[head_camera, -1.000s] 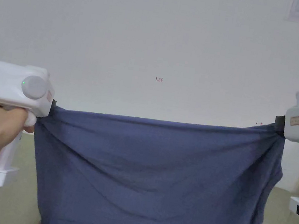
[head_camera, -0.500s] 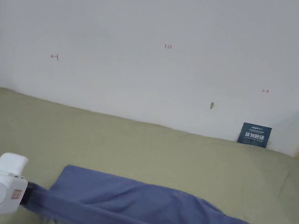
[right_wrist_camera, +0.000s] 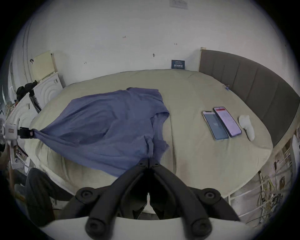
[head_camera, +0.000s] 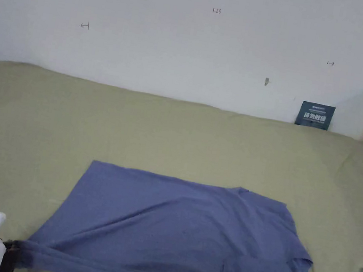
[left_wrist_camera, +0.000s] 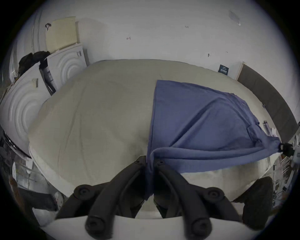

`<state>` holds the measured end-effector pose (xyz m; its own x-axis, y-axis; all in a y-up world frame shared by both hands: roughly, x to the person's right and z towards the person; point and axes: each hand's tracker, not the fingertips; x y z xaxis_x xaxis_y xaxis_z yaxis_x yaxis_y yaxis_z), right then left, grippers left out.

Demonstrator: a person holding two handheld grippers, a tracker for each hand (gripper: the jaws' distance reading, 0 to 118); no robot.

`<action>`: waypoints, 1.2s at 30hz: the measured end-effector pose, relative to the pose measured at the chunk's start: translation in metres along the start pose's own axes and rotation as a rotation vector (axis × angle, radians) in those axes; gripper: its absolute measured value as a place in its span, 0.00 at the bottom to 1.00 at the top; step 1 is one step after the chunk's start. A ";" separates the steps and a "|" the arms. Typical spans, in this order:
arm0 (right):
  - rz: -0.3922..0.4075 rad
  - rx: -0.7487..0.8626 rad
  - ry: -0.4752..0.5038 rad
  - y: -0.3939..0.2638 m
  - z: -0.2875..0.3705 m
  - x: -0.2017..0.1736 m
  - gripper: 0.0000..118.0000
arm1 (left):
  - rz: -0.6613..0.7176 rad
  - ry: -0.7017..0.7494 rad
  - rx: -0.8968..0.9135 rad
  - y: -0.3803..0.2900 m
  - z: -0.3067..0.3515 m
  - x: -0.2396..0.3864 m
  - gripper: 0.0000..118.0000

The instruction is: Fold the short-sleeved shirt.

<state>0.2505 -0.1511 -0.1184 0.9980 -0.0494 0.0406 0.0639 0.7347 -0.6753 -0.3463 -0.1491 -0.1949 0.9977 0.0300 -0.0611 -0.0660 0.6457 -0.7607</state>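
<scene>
Tongs first, nearest us: our left tongs (left_wrist_camera: 150,164) are pinching a bunched corner of the blue shirt (head_camera: 187,233) between both jaws, and our right tongs (right_wrist_camera: 149,162) are pressed together on a thin gather of the same shirt at its other near corner. In the head view the left tongs sit at about 7 o'clock, down by the bed's near edge, with cloth drawn taut out of them. A second ago we held the shirt up in the air, stretched like a curtain between the two hands and hiding most of the bed (head_camera: 176,137); now it has been swung down and forward, and most of it lies spread on the olive sheet, its far hem straight toward 12 o'clock and one short sleeve showing at about 4 o'clock. We judge the laying-out nearly done: the near edge is lifted and a long diagonal crease runs across the body, so it wants a last tug flat before any fold begins. Off at 3 o'clock in the right gripper view lie two phones (right_wrist_camera: 221,122) and a white sock (right_wrist_camera: 246,126), well apart from the shirt. Farthest, at 1 o'clock, a small dark sign (head_camera: 315,115) leans on the wall.
</scene>
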 end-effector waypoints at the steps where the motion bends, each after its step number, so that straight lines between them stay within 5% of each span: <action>1: 0.000 0.001 -0.006 -0.002 -0.002 -0.001 0.00 | -0.002 -0.002 -0.006 -0.003 -0.001 -0.001 0.08; 6: -0.016 -0.026 -0.013 -0.007 -0.016 0.001 0.00 | 0.000 -0.006 -0.033 -0.017 -0.014 0.000 0.08; 7: -0.018 -0.027 -0.011 -0.008 -0.018 0.001 0.07 | 0.002 -0.013 -0.034 -0.018 -0.016 -0.002 0.15; 9: -0.030 -0.040 -0.021 -0.008 -0.019 0.000 0.82 | 0.012 -0.017 -0.026 -0.022 -0.013 0.000 0.79; 10: -0.041 -0.049 -0.024 -0.009 -0.019 0.003 1.00 | 0.021 -0.012 -0.020 -0.022 -0.011 -0.002 0.95; 12: -0.067 0.045 -0.068 -0.009 -0.003 0.002 0.93 | 0.046 0.005 0.020 -0.024 0.000 -0.006 0.96; 17: -0.063 -0.022 -0.047 -0.016 0.007 -0.001 0.94 | 0.105 0.024 0.029 -0.027 0.028 -0.021 0.94; 18: -0.065 -0.033 -0.038 -0.015 0.005 -0.001 0.88 | 0.108 0.016 0.027 -0.029 0.032 -0.024 0.90; 19: -0.068 -0.027 -0.039 -0.018 0.007 -0.002 0.70 | 0.113 0.008 0.022 -0.032 0.035 -0.026 0.73; 20: -0.064 -0.024 -0.044 -0.020 0.007 -0.004 0.22 | 0.114 0.008 0.012 -0.035 0.035 -0.025 0.25; 21: -0.052 -0.029 -0.060 -0.022 0.006 -0.006 0.00 | 0.113 0.009 0.005 -0.038 0.034 -0.025 0.00; 26: -0.062 -0.080 -0.032 -0.030 0.003 -0.006 0.00 | 0.083 -0.014 -0.022 -0.041 0.025 -0.029 0.01; 27: -0.056 -0.076 -0.035 -0.026 0.001 -0.005 0.00 | 0.079 -0.021 -0.023 -0.040 0.023 -0.028 0.11; 28: -0.053 -0.075 -0.038 -0.026 0.000 -0.006 0.00 | 0.072 -0.029 -0.028 -0.039 0.019 -0.025 0.36; 29: -0.055 -0.076 -0.036 -0.025 -0.001 -0.005 0.00 | 0.071 -0.028 -0.040 -0.039 0.014 -0.023 0.82; 30: -0.057 -0.064 -0.037 -0.025 0.002 -0.006 0.00 | 0.066 -0.023 -0.062 -0.040 0.007 -0.021 0.97; 34: -0.054 -0.059 -0.038 -0.024 0.002 -0.006 0.00 | 0.043 -0.008 -0.089 -0.041 -0.012 -0.016 0.95; 35: -0.050 -0.061 -0.038 -0.024 0.001 -0.006 0.00 | 0.041 0.001 -0.097 -0.041 -0.016 -0.016 0.88; 36: -0.047 -0.064 -0.042 -0.023 -0.001 -0.007 0.00 | 0.038 0.002 -0.105 -0.039 -0.019 -0.013 0.70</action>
<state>0.2421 -0.1683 -0.1040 0.9932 -0.0534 0.1032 0.1115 0.6876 -0.7175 -0.3573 -0.1891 -0.1762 0.9945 0.0512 -0.0919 -0.1048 0.5606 -0.8214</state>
